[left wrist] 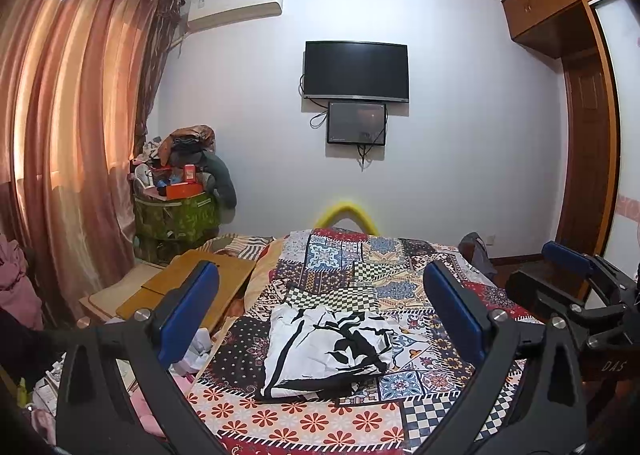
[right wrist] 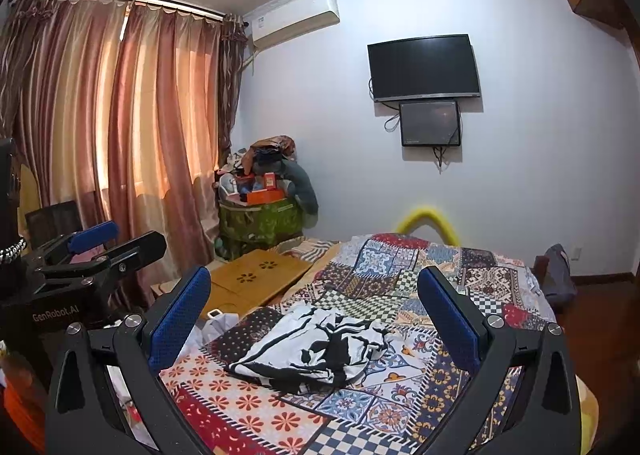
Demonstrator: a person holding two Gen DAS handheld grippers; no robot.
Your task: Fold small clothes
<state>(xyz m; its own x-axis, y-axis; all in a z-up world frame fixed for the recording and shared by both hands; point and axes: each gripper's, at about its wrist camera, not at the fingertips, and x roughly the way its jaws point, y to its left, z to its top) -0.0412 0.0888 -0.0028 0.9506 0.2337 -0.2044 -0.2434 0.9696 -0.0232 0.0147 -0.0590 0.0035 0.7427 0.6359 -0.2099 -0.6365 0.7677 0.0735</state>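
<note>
Garment: a small white garment with a bold black print lies rumpled and partly folded on the patchwork bedspread, at the near half of the bed.
Left jaws: my left gripper stands at its widest, blue pads far apart, with nothing between them and nothing touched.
Right jaws: my right gripper is likewise spread fully, holding nothing, clear of the cloth.
Garment from the left jaws: straight ahead and below, centred between my two pads, its near hem close to the bed's front edge.
Garment from the right jaws: ahead and below too, but shifted a little toward my left pad.
Long axis: from the left view it seems to run away from me toward the far wall; the right side of the garment is bunched, so I cannot tell the outline there for certain.
Nearer hand: I judge the left squarer on, the right beside the garment's bunched edge; neither looks clearly closer.
Other landmarks: the wooden lap desk sits left of the garment, well apart from it.
Next, as I judge: each hand takes the garment's corner on its own side.
</note>
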